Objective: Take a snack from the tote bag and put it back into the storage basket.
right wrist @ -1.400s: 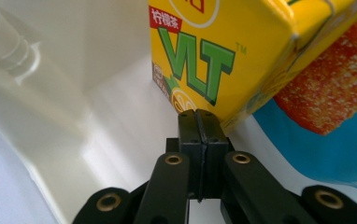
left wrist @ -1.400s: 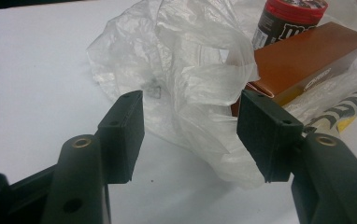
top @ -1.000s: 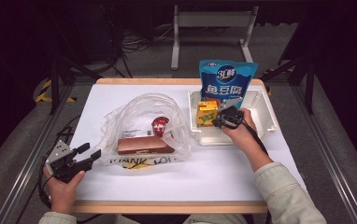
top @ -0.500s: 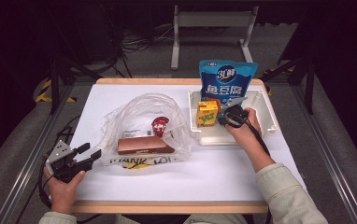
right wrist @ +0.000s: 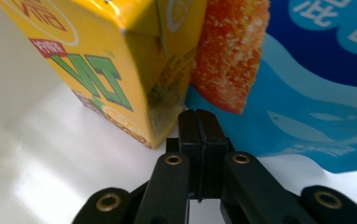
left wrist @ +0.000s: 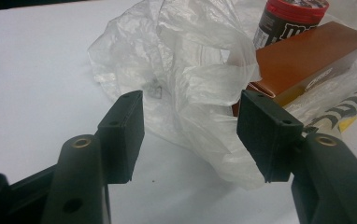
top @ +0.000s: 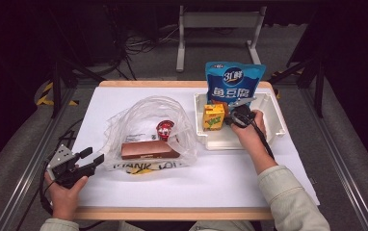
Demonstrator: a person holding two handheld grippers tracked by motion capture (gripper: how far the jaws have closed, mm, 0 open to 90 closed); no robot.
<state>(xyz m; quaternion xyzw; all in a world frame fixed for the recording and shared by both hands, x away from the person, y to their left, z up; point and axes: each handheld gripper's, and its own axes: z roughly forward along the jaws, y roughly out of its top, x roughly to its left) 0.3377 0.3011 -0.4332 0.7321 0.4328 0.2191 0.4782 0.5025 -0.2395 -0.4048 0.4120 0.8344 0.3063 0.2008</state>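
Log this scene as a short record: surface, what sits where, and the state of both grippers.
surface: white table
white tray: holds yellow drink carton, orange packet, blue pouch standing at the back
clear plastic bag: holds brown box, red-lidded jar
left gripper: open, bag edge between the jaws, pads not pressing
right gripper: shut, empty, beside the carton in the tray

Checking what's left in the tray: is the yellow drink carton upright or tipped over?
Upright: the yellow drink carton stands on its base in the white tray.
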